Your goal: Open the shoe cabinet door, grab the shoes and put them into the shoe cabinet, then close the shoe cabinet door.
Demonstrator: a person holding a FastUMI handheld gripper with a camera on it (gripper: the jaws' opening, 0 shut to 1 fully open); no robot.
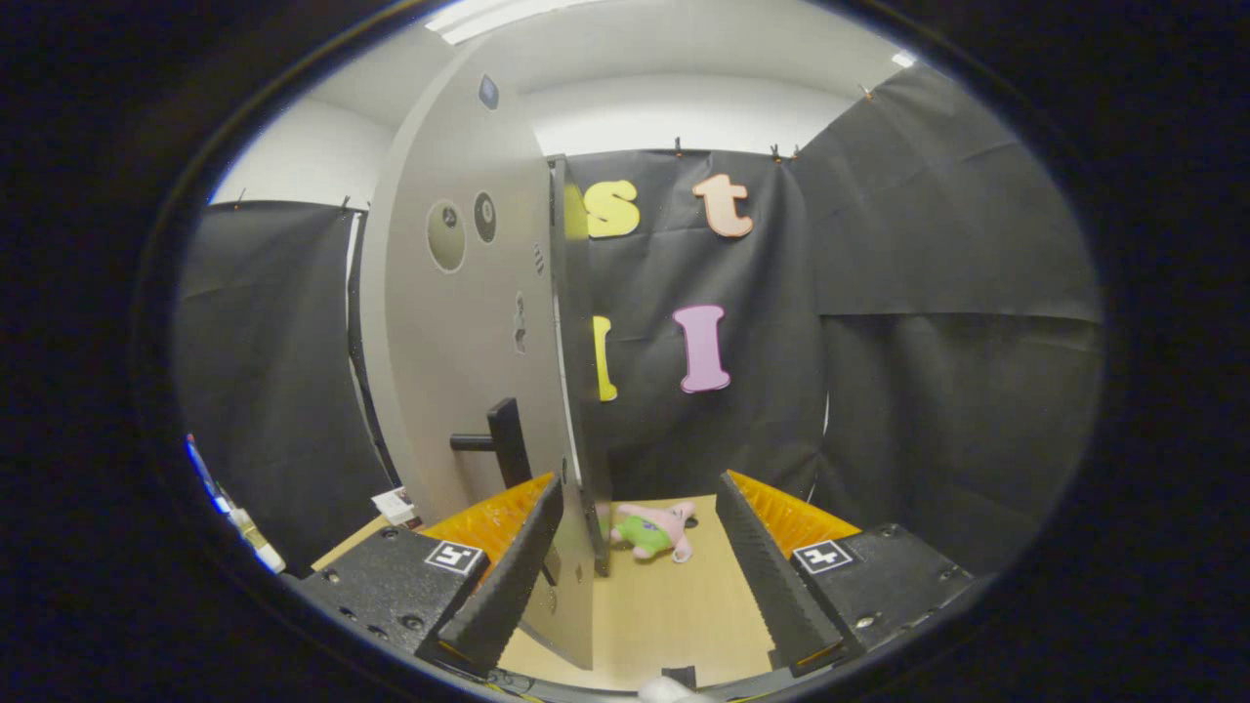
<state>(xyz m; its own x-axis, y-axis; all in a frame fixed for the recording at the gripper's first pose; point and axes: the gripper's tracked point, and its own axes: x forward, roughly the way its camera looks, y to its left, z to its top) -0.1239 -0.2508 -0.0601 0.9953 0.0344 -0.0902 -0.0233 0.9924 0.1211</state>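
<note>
Cabinet door [469, 322]: rigid flat panel, stands edge-on between the fingers, nearer the left one. Likely swings light on hinges; best hold is the bar handle [503, 444]. Gripper [640, 571] spread wide, gripping nothing. Plush toy [652, 532] lies beyond on the wooden floor [674, 625].

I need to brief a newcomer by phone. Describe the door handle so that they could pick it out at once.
Start at the tall pale cabinet door, which stands edge-on ahead of the open gripper. Low on its face, just above the left finger, sits the handle. It is a dark upright bar on a short stalk, unlike the round stickers higher up the door.
</note>
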